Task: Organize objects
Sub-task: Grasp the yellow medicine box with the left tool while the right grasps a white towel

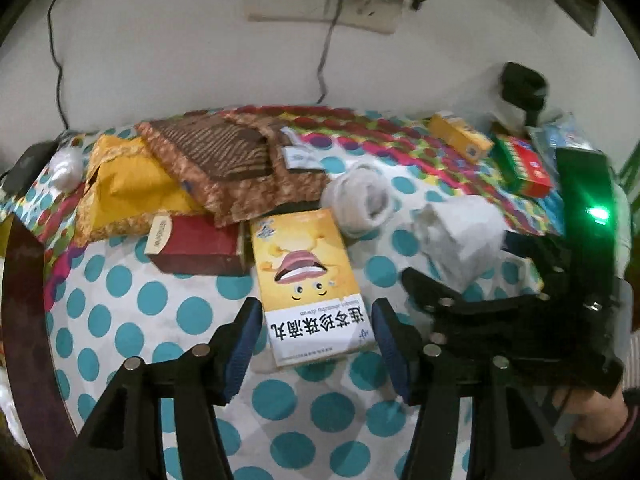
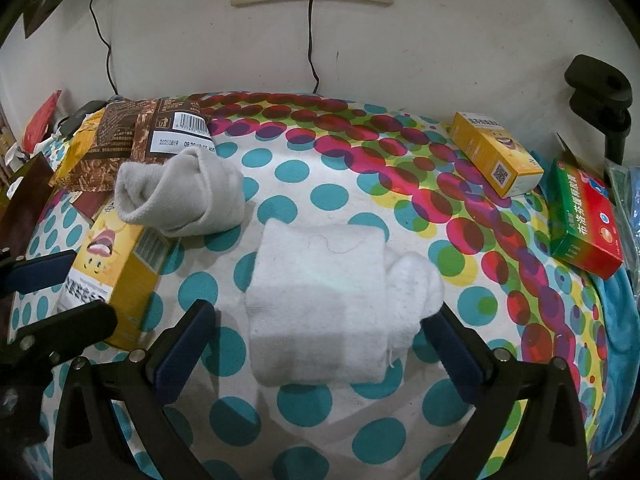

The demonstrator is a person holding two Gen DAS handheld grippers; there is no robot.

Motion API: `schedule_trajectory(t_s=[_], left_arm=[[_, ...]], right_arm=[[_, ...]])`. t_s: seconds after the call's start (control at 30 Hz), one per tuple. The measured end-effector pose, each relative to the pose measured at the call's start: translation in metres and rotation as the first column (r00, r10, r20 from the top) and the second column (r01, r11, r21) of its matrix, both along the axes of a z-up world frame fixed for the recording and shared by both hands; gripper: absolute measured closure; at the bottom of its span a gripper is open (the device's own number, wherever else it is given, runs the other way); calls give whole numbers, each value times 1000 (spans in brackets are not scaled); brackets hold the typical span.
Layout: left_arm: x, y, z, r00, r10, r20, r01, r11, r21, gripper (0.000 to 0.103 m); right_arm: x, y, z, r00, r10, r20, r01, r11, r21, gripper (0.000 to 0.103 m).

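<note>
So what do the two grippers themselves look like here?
Both are black angular frames with silver bolt heads. The left gripper and right gripper have dark blue finger pads. The right unit's body shows a green light; a dark sleeve cuff sits behind it.

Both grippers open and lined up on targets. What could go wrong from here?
1. The left gripper straddles the yellow box, but the grey sock lies against its far corner and may get dragged along.
2. The right gripper brackets the white folded cloth; closing may pinch only the top layers, so it unfolds when lifted.
3. The two grippers sit close together, so they may collide when lifting.
</note>
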State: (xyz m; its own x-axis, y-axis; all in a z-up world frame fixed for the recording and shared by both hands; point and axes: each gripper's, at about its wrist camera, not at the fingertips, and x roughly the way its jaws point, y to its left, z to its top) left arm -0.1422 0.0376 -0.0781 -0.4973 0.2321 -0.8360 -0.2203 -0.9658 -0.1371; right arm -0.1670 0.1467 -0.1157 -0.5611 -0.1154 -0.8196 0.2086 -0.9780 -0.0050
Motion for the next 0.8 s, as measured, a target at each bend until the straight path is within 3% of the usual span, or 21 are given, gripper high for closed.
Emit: schedule_trajectory(t_s=[0.27, 0.4, 0.47, 0.53, 0.57, 0.67, 0.7, 0.77, 0.8], left_arm=[[-16, -8, -14, 996, 85, 17, -85, 996, 10, 45], [-14, -9, -17, 996, 69, -51, -69, 998, -8, 45], [-11, -5, -20, 994, 42, -97, -48, 997, -63, 45], [-9, -3, -22, 992, 28, -126, -42, 993, -107, 41], [-10, -6, -22, 992, 51, -120, -63, 993, -101, 32], [-13, -8, -23, 989, 87, -115, -98, 991, -94, 31], [-14, -7, -23, 988, 101, -118, -113, 988, -107, 26], [-15, -11, -24, 985, 133, -109, -143, 985, -97, 21], [-15, -12, -24, 985, 136, -109, -147, 984, -97, 21]], right_arm=[[4, 1, -7, 1000, -17, -2, 17, 1000, 1, 0], [5, 0, -9, 1000, -23, -2, 23, 1000, 2, 0], [5, -1, -10, 1000, -25, -2, 25, 1000, 2, 0], [5, -2, -11, 1000, -28, -2, 28, 1000, 2, 0], [5, -2, -11, 1000, -31, -2, 31, 1000, 2, 0], [7, -3, -12, 999, -34, -8, 34, 999, 10, 1], [7, -3, -12, 999, -39, -9, 39, 999, 9, 3], [11, -4, -10, 999, -37, -26, 37, 999, 0, 16], [13, -5, -10, 999, -37, -40, 37, 999, 0, 31]])
